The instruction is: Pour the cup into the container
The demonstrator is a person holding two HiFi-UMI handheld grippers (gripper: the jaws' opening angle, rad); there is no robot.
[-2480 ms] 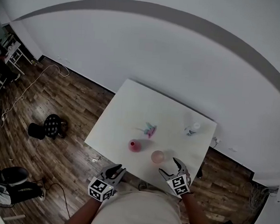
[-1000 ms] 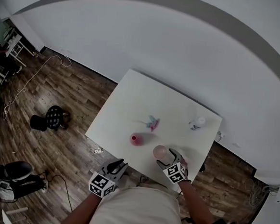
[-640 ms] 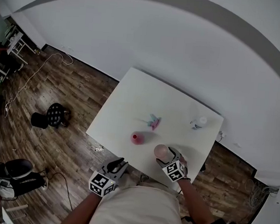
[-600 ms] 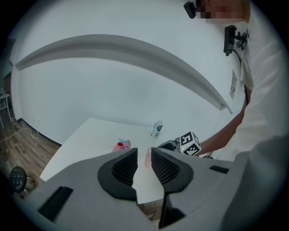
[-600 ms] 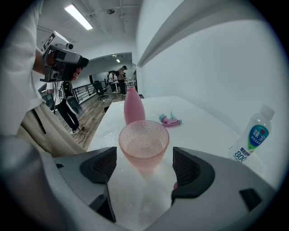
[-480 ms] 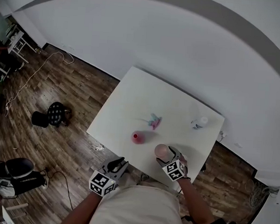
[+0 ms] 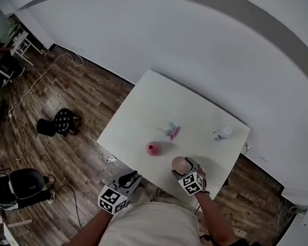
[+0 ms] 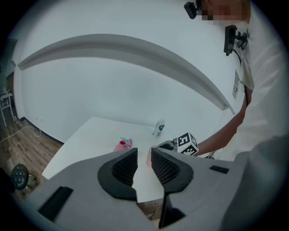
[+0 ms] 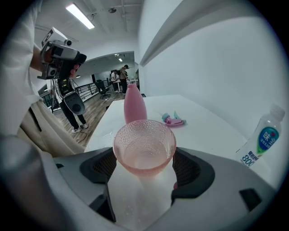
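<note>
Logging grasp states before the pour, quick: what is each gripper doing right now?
Left gripper: open, nothing between its jaws.
Right gripper: closed on the pink cup, which is upright.

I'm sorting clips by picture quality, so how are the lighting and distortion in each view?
Head view: dim, strong fisheye, the table small. Left gripper view: dark round vignette, soft even light. Right gripper view: the cup sharp, a ceiling light glaring at upper left, the bottle leaning at the edge.
</note>
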